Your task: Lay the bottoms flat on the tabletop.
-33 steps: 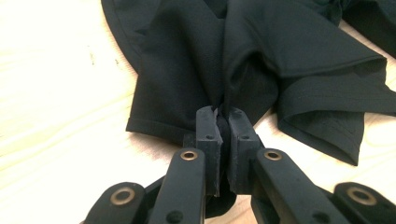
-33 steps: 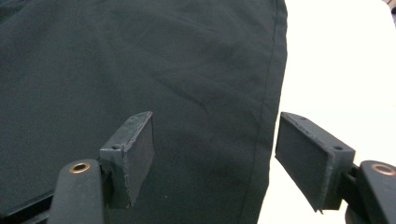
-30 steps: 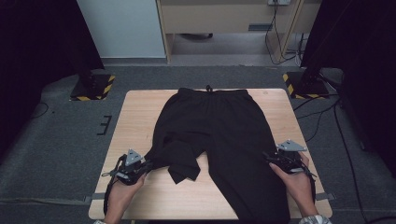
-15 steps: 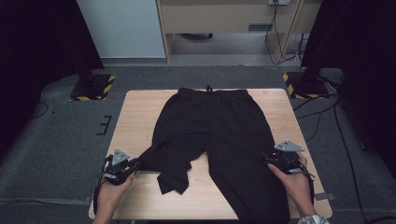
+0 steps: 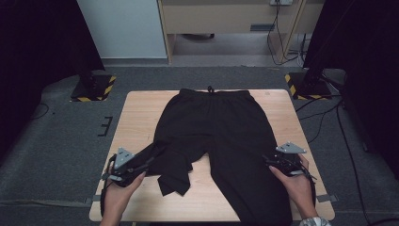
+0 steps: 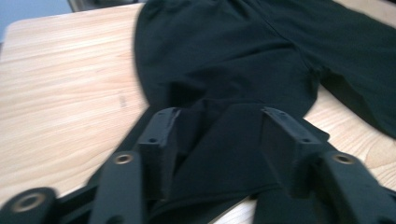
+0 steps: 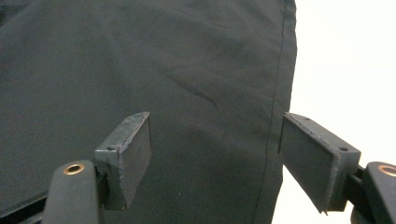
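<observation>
Black sweatpants [image 5: 221, 136] lie lengthwise on the tabletop [image 5: 136, 113]; left gripper [image 6: 217, 135] jaws, just opening, straddle the folded leg, seemingly released; right gripper [image 7: 215, 144] jaws spread over the other leg's seam.

1 pair of black trousers [image 5: 221, 136], 1 wooden table [image 5: 136, 117], 2 grippers: left gripper [image 5: 141, 165], right gripper [image 5: 270, 161]

Bare table [image 5: 136, 117] flanks the black trousers [image 5: 221, 136]; their crumpled leg [image 5: 174, 174] lies between the hands.

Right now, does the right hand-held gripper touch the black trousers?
Cannot tell. In the right gripper view the right hand-held gripper has its jaws wide open over the black trousers, astride the side seam, but whether they rest on the cloth is unclear.
</observation>
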### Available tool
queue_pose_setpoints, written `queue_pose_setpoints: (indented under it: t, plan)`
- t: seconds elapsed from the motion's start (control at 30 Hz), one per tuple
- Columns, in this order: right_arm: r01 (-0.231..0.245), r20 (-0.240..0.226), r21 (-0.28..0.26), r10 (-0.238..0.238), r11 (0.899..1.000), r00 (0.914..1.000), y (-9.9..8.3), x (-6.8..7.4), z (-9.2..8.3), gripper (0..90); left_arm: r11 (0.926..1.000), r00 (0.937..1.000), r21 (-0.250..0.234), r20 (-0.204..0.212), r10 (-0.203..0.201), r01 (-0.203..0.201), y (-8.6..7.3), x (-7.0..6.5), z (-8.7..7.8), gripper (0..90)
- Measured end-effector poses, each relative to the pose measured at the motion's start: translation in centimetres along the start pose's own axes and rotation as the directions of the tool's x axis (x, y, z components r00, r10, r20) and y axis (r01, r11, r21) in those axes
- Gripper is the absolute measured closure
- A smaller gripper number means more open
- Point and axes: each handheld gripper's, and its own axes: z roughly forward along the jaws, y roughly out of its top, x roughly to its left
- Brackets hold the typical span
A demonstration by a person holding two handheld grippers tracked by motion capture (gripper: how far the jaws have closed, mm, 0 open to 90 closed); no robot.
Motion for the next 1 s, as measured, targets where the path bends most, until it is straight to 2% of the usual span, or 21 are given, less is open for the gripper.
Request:
queue_pose_setpoints:
  t: [0.07, 0.1, 0.13, 0.2, 0.23, 0.27, 0.33, 0.43, 0.53, 0.57, 0.63, 0.7, 0.73, 0.77, 0.83, 0.87, 0.9, 0.93, 1.0]
  plan:
    - [0.004, 0.002, -0.001, -0.004, 1.000, 1.0000, 0.0, 0.1, 0.0, 25.4, 0.9997, 0.9994, 0.015, 0.030, 0.018, -0.018, 0.1, -0.9, 1.2, 40.3]
    - [0.004, 0.000, 0.001, -0.004, 1.000, 1.0000, 0.0, 0.1, 0.1, 25.3, 0.9997, 0.9994, 0.015, 0.030, 0.018, -0.018, 0.1, -0.9, 1.2, 39.8]
    - [0.006, -0.003, 0.005, -0.006, 1.000, 1.0000, 0.0, 0.2, 0.1, 25.1, 0.9983, 0.9977, 0.043, 0.056, 0.037, -0.040, 0.2, -1.5, 3.0, 38.7]
    - [0.010, -0.004, 0.006, -0.010, 1.000, 0.9999, -0.1, 0.3, 0.2, 24.8, 0.9963, 0.9968, 0.070, 0.066, 0.045, -0.050, 0.2, -1.8, 4.5, 36.9]
    - [0.011, -0.004, 0.007, -0.011, 1.000, 0.9999, -0.1, 0.3, 0.2, 24.8, 0.9963, 0.9968, 0.070, 0.066, 0.045, -0.050, 0.2, -1.8, 4.5, 35.9]
    - [0.014, -0.008, 0.006, -0.014, 1.000, 0.9999, -0.1, 0.4, 0.2, 24.7, 0.9936, 0.9958, 0.106, 0.086, 0.032, -0.041, 0.0, -1.9, 6.4, 34.8]
    - [0.013, -0.008, 0.010, -0.012, 1.000, 0.9999, -0.1, 0.5, 0.2, 24.5, 0.9916, 0.9953, 0.124, 0.094, 0.024, -0.036, -0.1, -2.0, 7.6, 33.5]
    - [0.012, -0.006, 0.013, -0.012, 1.000, 0.9999, -0.3, 0.6, 0.1, 24.4, 0.9844, 0.9952, 0.164, 0.085, 0.050, -0.063, -0.4, -2.1, 9.1, 31.1]
    - [0.013, -0.007, 0.016, -0.013, 1.000, 0.9999, -0.4, 0.6, 0.0, 24.4, 0.9791, 0.9963, 0.198, 0.080, 0.030, -0.046, -0.6, -1.6, 10.1, 31.5]
    - [0.013, -0.007, 0.016, -0.013, 1.000, 0.9999, -0.4, 0.6, 0.0, 24.4, 0.9791, 0.9963, 0.198, 0.080, 0.030, -0.046, -0.6, -1.6, 10.1, 33.4]
    - [0.011, -0.003, 0.014, -0.011, 1.000, 0.9999, -0.5, 0.6, -0.2, 24.4, 0.9764, 0.9961, 0.215, 0.088, 0.003, -0.022, -0.8, -1.0, 10.4, 37.7]
    - [0.009, 0.002, 0.014, -0.009, 1.000, 1.0000, -0.5, 0.6, -0.3, 24.5, 0.9734, 0.9952, 0.224, 0.093, 0.029, -0.050, -1.0, -1.0, 10.3, 45.5]
    - [0.009, 0.002, 0.014, -0.009, 1.000, 1.0000, -0.5, 0.6, -0.3, 24.5, 0.9734, 0.9952, 0.224, 0.093, 0.029, -0.050, -1.0, -1.0, 10.3, 51.4]
    - [0.004, 0.003, 0.014, -0.004, 1.000, 1.0000, -0.5, 0.6, -0.3, 24.5, 0.9710, 0.9940, 0.231, 0.102, 0.040, -0.063, -0.9, -1.0, 10.1, 51.4]
    - [0.008, 0.003, 0.015, -0.008, 1.000, 1.0000, -0.6, 0.5, -0.2, 24.6, 0.9677, 0.9930, 0.242, 0.110, 0.043, -0.069, -1.0, -0.9, 9.8, 69.9]
    - [0.007, -0.001, 0.017, -0.007, 1.000, 1.0000, -0.5, 0.5, -0.2, 24.6, 0.9677, 0.9930, 0.242, 0.110, 0.043, -0.069, -1.0, -0.9, 9.8, 74.1]
    - [0.007, -0.001, 0.017, -0.007, 1.000, 1.0000, -0.5, 0.5, -0.2, 24.6, 0.9658, 0.9920, 0.249, 0.118, 0.046, -0.074, -1.0, -0.9, 9.7, 74.1]
    - [0.012, -0.001, 0.013, -0.012, 1.000, 0.9999, -0.5, 0.6, -0.2, 24.5, 0.9625, 0.9891, 0.256, 0.136, 0.056, -0.090, -1.1, -0.9, 9.3, 83.6]
    - [0.017, -0.003, 0.009, -0.017, 1.000, 0.9999, -0.5, 0.6, -0.3, 24.5, 0.9602, 0.9860, 0.261, 0.156, 0.060, -0.099, -1.2, -1.0, 8.8, 87.6]
